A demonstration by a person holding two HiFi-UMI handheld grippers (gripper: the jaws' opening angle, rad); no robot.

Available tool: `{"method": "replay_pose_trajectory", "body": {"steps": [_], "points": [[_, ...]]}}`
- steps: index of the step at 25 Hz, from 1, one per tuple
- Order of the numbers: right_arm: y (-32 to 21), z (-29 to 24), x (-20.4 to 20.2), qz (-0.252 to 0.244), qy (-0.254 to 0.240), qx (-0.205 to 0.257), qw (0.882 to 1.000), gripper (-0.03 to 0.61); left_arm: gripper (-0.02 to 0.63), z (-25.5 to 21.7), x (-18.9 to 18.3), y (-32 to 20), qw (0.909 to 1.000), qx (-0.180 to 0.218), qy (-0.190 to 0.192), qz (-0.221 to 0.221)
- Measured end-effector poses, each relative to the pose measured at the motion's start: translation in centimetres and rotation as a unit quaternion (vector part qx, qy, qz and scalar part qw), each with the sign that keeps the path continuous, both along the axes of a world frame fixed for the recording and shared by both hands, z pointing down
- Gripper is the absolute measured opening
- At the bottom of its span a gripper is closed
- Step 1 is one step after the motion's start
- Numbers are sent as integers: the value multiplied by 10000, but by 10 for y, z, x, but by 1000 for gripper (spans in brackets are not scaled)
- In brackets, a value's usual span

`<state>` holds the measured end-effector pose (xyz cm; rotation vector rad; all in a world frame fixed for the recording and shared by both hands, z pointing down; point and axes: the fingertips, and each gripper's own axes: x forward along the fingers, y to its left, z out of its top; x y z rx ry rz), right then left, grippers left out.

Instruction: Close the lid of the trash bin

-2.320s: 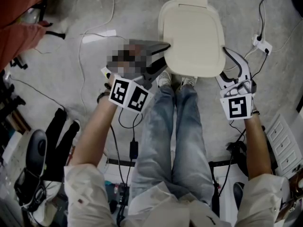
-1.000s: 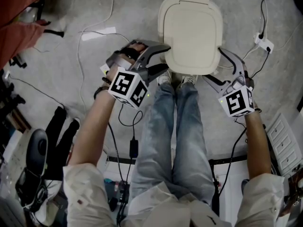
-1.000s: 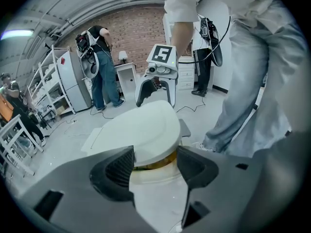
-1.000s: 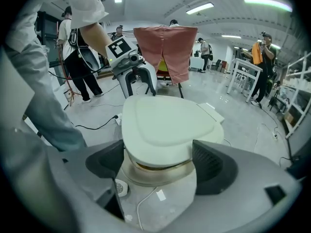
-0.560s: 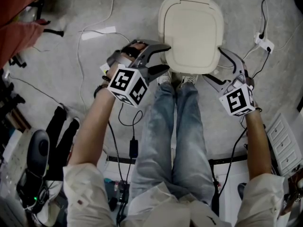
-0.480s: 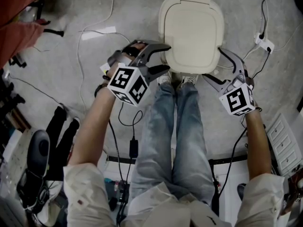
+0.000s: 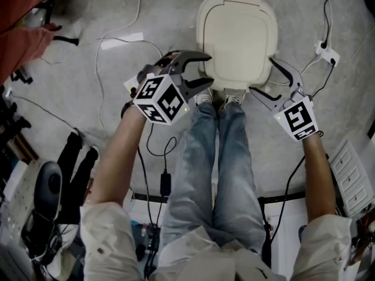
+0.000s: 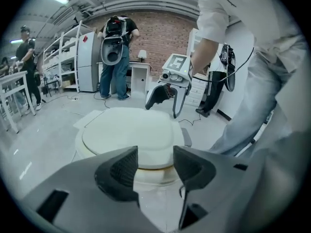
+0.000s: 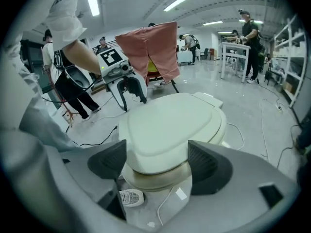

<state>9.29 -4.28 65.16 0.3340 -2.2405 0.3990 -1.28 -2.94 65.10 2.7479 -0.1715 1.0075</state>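
The trash bin's cream lid [image 7: 237, 40] lies flat down on the bin, on the floor ahead of my feet. My left gripper [image 7: 206, 69] hovers just off the lid's left front edge, with nothing between its closing jaws. At the lid's right front corner my right gripper [image 7: 262, 76] is also empty, its wide jaws closing a little. In the left gripper view the lid [image 8: 129, 135] sits beyond the left gripper [image 8: 154, 166], apart from the pads. The right gripper view shows the lid [image 9: 175, 123] past the right gripper [image 9: 156, 161], untouched.
My jeans and white shoes [image 7: 218, 101] stand right against the bin's front. Cables and a power strip [image 7: 325, 54] lie on the concrete floor. A white drawer unit [image 7: 351, 174] is at the right and a red cloth [image 7: 29, 28] at the top left. People stand in the background.
The lid looks lower and smaller than in the earliest frame. Since then both grippers have rolled in place, their marker cubes turning, and the jaws have narrowed a little.
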Motion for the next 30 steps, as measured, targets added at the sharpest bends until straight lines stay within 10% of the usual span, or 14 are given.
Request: {"method": "replay_pose_trajectory", "body": {"steps": [30], "points": [[-2, 10, -1, -64, 333, 306, 9990, 298, 137, 14, 0, -13, 9985, 136, -253, -467]]}}
